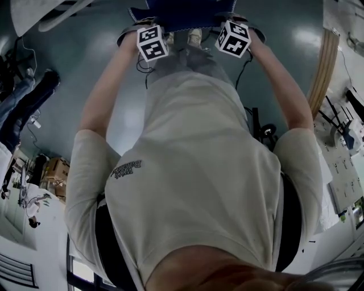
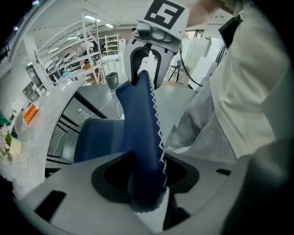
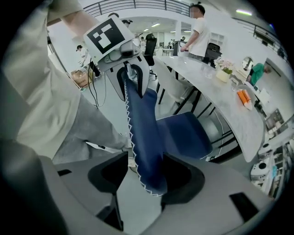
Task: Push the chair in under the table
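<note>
In the head view, we are seeing the left gripper and the right gripper pointing steeply down, both at the top edge of the blue chair, one near each end of its back. In the left gripper view, the jaws are standing wide apart and the chair back is running between them, not clamped; the right gripper is straddling the same edge further ahead. The seat is lying left of the jaws, near the white table. In the right gripper view, the jaws are also standing apart around the chair back, with the seat and the table to their right.
</note>
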Available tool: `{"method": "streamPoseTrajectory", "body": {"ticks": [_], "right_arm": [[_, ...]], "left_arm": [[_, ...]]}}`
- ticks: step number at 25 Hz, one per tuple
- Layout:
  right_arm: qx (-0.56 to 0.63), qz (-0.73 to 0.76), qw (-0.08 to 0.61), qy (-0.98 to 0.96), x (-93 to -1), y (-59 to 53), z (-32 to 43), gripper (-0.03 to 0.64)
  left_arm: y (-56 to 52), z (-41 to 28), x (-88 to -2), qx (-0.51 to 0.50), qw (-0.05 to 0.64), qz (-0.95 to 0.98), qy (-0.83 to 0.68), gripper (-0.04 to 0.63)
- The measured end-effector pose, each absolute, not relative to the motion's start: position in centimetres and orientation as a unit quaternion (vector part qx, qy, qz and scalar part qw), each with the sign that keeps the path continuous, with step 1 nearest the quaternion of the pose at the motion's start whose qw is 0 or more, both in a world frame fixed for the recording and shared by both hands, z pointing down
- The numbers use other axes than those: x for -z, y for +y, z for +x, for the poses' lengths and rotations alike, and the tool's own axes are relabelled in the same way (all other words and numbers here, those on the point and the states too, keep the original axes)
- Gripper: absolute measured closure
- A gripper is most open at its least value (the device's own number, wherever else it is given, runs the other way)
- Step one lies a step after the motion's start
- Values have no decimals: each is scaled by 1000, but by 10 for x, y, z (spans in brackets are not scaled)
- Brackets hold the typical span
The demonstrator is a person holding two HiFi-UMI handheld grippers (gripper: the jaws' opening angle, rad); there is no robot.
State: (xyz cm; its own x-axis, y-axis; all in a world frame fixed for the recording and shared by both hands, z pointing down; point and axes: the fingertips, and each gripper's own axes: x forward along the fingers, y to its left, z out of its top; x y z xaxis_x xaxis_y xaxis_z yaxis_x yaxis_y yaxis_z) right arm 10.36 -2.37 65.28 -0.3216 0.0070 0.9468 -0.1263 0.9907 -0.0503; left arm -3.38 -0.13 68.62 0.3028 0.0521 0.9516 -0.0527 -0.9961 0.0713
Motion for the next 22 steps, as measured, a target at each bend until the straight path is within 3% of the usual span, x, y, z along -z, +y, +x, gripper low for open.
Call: {"method": "streamPoseTrajectory", "body": {"ticks": [5,7,22], "right_arm": [[-45,34,590,-806,-667,-26,102,391],[-45,39,590,-806,-669,-30,101,439],[-41,31,568,-821,-667,-41,99,462]], "left_arm": [[-1,-29,-702,-588,57,807,-10,423],[-2,-28,-702,-585,77,807,-7,423],[-10,-27,-699,-592,73,803,-8,462]]}}
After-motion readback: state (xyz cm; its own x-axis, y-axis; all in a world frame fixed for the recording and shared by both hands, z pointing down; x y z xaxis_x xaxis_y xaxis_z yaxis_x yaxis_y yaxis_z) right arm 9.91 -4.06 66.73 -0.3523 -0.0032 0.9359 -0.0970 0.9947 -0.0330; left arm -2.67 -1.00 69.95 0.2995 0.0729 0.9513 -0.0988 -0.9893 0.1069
